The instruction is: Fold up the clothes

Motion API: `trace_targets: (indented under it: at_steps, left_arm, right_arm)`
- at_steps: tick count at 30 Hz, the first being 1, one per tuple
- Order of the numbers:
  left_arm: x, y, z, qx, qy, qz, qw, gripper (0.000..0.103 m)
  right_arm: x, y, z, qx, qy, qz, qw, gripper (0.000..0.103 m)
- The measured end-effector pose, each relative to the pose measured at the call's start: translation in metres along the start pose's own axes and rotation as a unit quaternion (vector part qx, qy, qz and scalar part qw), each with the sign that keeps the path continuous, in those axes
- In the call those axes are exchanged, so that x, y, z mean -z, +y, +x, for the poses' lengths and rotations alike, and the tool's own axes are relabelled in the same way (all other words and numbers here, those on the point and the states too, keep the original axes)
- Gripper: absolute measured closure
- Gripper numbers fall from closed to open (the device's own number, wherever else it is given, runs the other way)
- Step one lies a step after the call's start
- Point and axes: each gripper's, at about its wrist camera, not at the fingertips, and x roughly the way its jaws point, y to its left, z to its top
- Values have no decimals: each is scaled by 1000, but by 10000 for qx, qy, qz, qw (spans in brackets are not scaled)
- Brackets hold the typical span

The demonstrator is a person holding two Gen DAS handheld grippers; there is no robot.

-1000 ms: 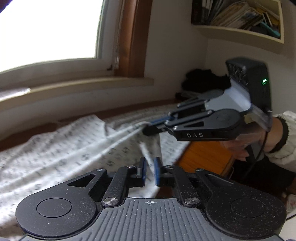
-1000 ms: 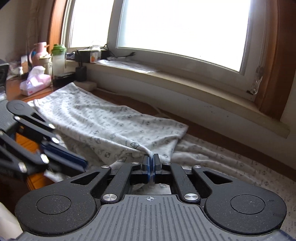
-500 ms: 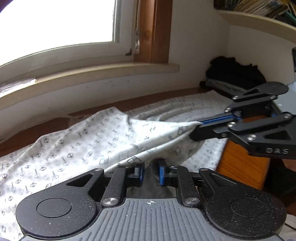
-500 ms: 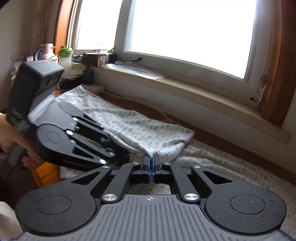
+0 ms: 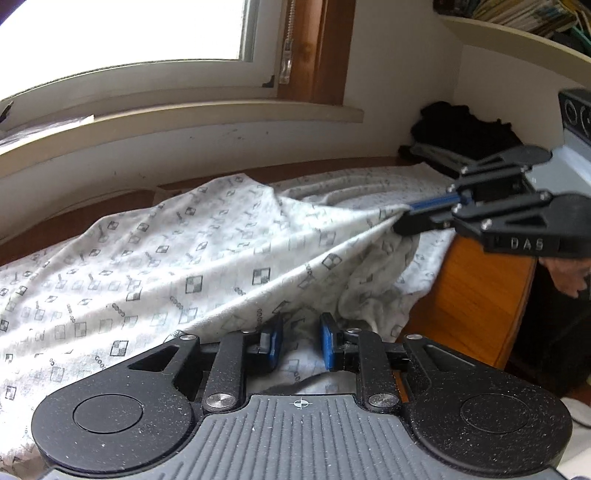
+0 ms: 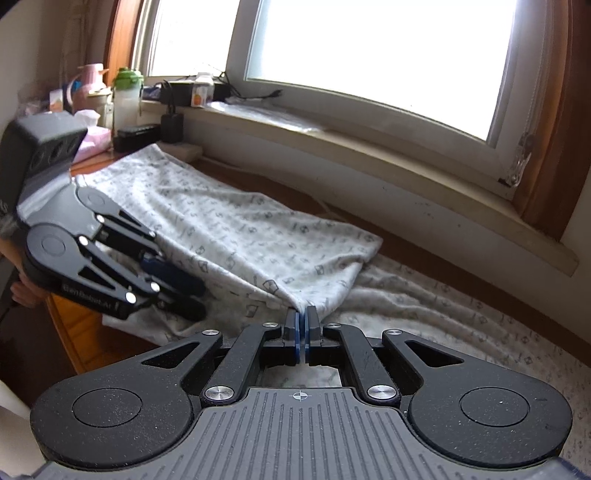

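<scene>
A white printed garment (image 5: 184,266) lies spread along the wooden table under the window, with one part folded back over the rest (image 6: 240,229). My right gripper (image 6: 303,325) is shut on a pinched edge of this cloth and holds it taut a little above the table; in the left wrist view it shows at the right (image 5: 406,225). My left gripper (image 5: 301,339) sits low at the cloth's near edge, and its jaws are opening. Cloth lies in the gap between the blue pads, which do not press on it. In the right wrist view the left gripper (image 6: 197,301) is at the left, over the cloth's near edge.
A window sill (image 5: 221,122) runs behind the table. A pile of black clothes (image 5: 461,129) fills the far right corner under a shelf of books (image 5: 517,18). Bottles (image 6: 127,96), a tissue pack and a charger crowd the far left end. The table's front edge (image 5: 472,295) drops off beside the cloth.
My left gripper has moved in and down towards the cloth's near edge, entering the right wrist view from the left. The right gripper has kept its hold and stayed in place.
</scene>
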Motion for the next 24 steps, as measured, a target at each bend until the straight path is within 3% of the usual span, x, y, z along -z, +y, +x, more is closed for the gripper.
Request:
trace_targets:
  at_steps: [1,2,4,14,18,21,24]
  left_arm:
    - [-1,-2,-3,49,-71,24,10000,78]
    - [-1,-3,-5,114,-141,30,9998,69]
    - [-1,-4,-9,220,-242,27,9995,59]
    - [-17,7,22,-14,38,150,9999,59]
    - [-17,13,27,39,117,109,9999,59]
    - [-17,13,28,66,101,133,9998,59]
    - [-16,13,28,69,78,167,9998,61]
  right_arm:
    - [1,-1,0,17,-8,31,10000,99]
    - [1,-2,0,33,-19,52,10000,99]
    - [1,-3,-1,58,-50,56,10000,99]
    - [0,-11,-7,163,-216,110,9996,99]
    - [6,-14,-3,-16,-115,247,9996,99]
    - [10,-16,2,-259,-81,529,9982,96]
    - [13,-17,7,-525,-78,827,9952,84]
